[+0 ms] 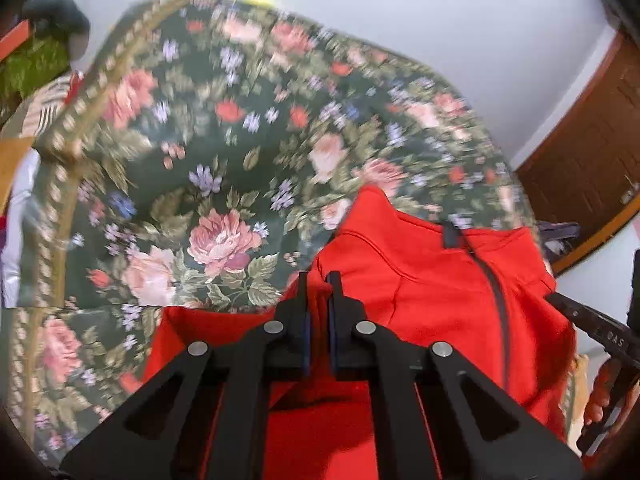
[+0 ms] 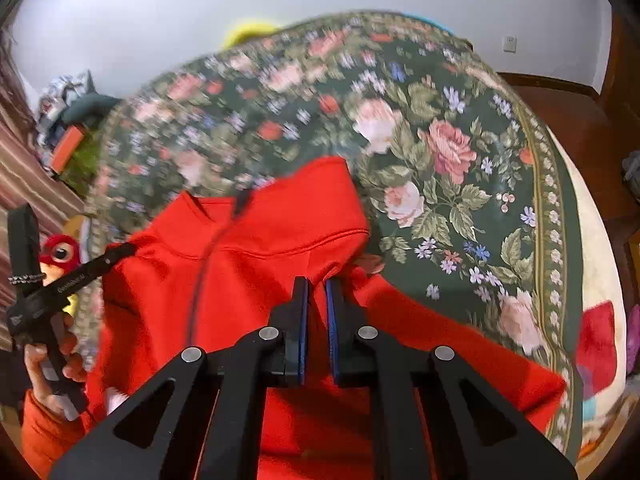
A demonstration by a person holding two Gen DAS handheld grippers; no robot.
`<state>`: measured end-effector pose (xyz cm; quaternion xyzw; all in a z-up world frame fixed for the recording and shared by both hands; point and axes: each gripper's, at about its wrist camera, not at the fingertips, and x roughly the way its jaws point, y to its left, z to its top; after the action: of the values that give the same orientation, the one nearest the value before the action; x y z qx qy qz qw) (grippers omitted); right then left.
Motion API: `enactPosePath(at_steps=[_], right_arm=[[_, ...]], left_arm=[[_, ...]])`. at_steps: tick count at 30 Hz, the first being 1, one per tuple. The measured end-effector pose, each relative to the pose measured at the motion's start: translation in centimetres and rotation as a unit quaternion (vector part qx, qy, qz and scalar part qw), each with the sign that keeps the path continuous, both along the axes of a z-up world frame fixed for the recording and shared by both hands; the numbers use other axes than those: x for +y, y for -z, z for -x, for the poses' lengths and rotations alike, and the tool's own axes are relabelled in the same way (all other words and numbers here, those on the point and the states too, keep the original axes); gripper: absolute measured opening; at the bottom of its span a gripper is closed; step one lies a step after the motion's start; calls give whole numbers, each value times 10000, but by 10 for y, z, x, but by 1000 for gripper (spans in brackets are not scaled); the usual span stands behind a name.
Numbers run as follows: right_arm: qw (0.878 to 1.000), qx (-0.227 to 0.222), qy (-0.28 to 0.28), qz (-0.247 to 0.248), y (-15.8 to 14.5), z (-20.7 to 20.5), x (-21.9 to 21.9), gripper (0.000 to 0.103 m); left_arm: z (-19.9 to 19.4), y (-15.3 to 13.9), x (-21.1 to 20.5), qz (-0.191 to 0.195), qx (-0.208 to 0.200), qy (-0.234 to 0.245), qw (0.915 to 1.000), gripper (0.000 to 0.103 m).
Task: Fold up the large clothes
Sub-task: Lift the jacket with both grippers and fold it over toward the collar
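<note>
1. Nearest the left wrist camera, the left claw [image 1: 319,280] is clenched on a pinch of the bright red fleece zip-up top [image 1: 432,276], at the shoulder edge on that side; red cloth shows between the blue-lined pads.
2. Likewise, the right claw [image 2: 317,285] is clenched on the opposite shoulder fold, with a thin ridge of red fabric pressed between its pads.
3. Spread chest-up, the garment lies on the dark green floral bedspread [image 1: 192,168], collar pointing away, with its dark zip [image 1: 498,292] running down the front.
4. Handling, as I judge it: soft, limp and fairly thick, light enough to lift but sure to sag between the two grips. The knit looks grippy, not slippery, and nothing about it is fragile.
5. Shoulder seams look like good holds, since lifting from both keeps the body hanging square for a fold.
6. Hidden matters: the hem and lower body sit beneath the claws, and the sleeves are largely cut off at the frame edges, so I cannot tell how they lie.
7. Farther off, motion blur smears the bedspread's far half, and the clutter by the white wall [image 1: 400,20] is hard to make out.
</note>
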<state>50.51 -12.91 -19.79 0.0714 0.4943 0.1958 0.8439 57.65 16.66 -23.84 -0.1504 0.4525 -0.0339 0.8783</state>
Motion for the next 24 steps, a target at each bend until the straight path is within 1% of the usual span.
enactPosePath(at_steps=[3,5,8,12,15,17,21,24], right_arm=[[9998,-156,-135,50,-22,22,2,8],[9993,-266,-247,98,-36,40,4,8],[9977,-472,-424,239,-52,70,8,7],[9971,-477,-574,145,-65,117,2,7],[9968,-383,-678,192,-61,145,0,7],[9966,-300,-737,215,-55,160,-2,7],[9962,-4,-826,271,-34,188,-3,8],[9950,295,-892,337,-10,207,-3,8]], left_arm=[[23,-31,-5,-161,-213,171,9995,5],[46,-52,-7,-186,-347,297,9988,5],[74,-69,-8,-207,-431,396,9981,5],[123,-80,-10,-192,-439,549,9973,5],[160,-79,-19,-480,-410,693,9956,5],[184,-73,-23,-572,-325,770,9949,5],[221,-50,-24,-648,-53,787,9948,5],[242,-25,-22,-682,211,753,9946,6]])
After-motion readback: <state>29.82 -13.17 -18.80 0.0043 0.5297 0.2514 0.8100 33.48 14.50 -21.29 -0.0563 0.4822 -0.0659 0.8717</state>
